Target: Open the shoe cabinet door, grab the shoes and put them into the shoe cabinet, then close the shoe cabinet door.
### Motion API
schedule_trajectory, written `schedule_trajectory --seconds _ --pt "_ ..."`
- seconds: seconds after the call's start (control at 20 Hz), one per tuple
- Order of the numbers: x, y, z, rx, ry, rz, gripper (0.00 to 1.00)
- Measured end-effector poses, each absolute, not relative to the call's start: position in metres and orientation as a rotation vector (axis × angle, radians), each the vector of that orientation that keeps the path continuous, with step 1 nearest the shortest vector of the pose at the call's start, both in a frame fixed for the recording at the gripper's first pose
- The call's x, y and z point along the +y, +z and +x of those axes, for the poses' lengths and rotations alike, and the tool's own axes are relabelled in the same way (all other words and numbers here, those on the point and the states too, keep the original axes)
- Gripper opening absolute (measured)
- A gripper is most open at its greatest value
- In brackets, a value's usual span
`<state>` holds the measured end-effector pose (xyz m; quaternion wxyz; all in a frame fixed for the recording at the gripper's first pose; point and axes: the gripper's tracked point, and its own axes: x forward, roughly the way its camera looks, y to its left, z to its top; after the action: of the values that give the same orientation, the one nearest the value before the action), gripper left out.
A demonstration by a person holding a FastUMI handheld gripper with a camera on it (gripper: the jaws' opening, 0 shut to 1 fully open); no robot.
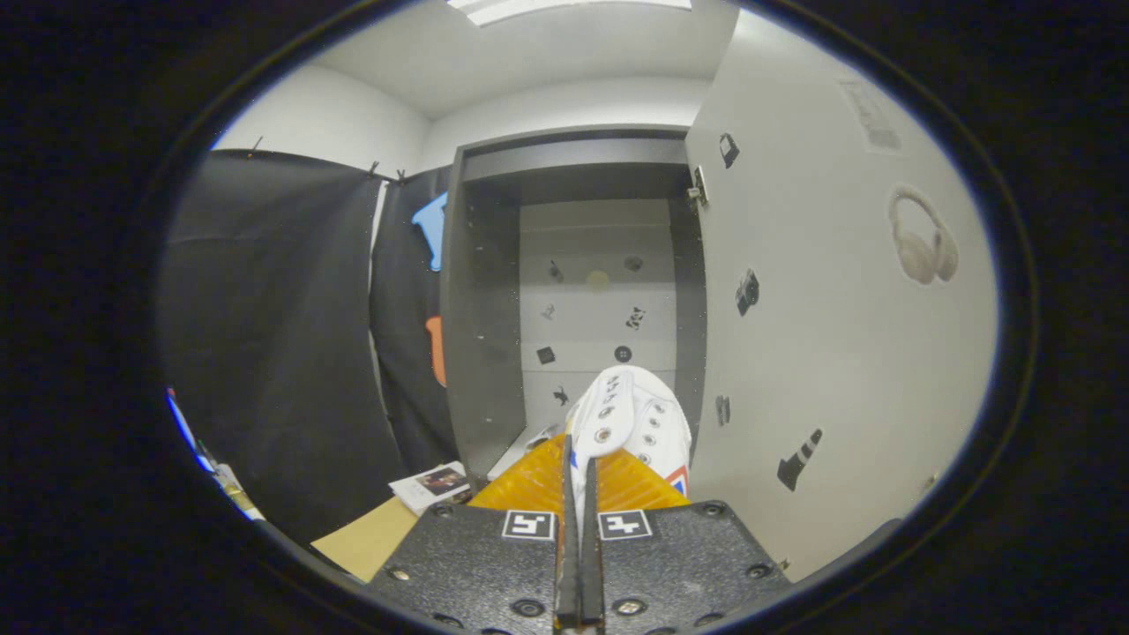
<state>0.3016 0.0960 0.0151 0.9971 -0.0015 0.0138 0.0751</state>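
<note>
Fingers [579, 481] pinching white shoe [635, 423], open shoe cabinet [481, 335] beyond

The camera rides on the tongs [579, 459] and looks forward along their fingers, which pinch a white shoe [637, 422], straight into the open shoe cabinet [582, 291]. It sits close to the cabinet's mouth, near the cabinet floor, with the open door [820, 291] close alongside on the right.

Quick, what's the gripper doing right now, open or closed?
Gripper: closed on the white shoe, held in front of the open cabinet.
</note>
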Motion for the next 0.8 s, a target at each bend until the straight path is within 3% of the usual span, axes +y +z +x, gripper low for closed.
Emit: schedule_trajectory --seconds 0.45,0.8 --pt "0.136 0.017 0.411 0.032 0.165 -0.055 0.05" --pt "0.12 -0.05 0.512 0.115 0.084 -0.101 0.06"
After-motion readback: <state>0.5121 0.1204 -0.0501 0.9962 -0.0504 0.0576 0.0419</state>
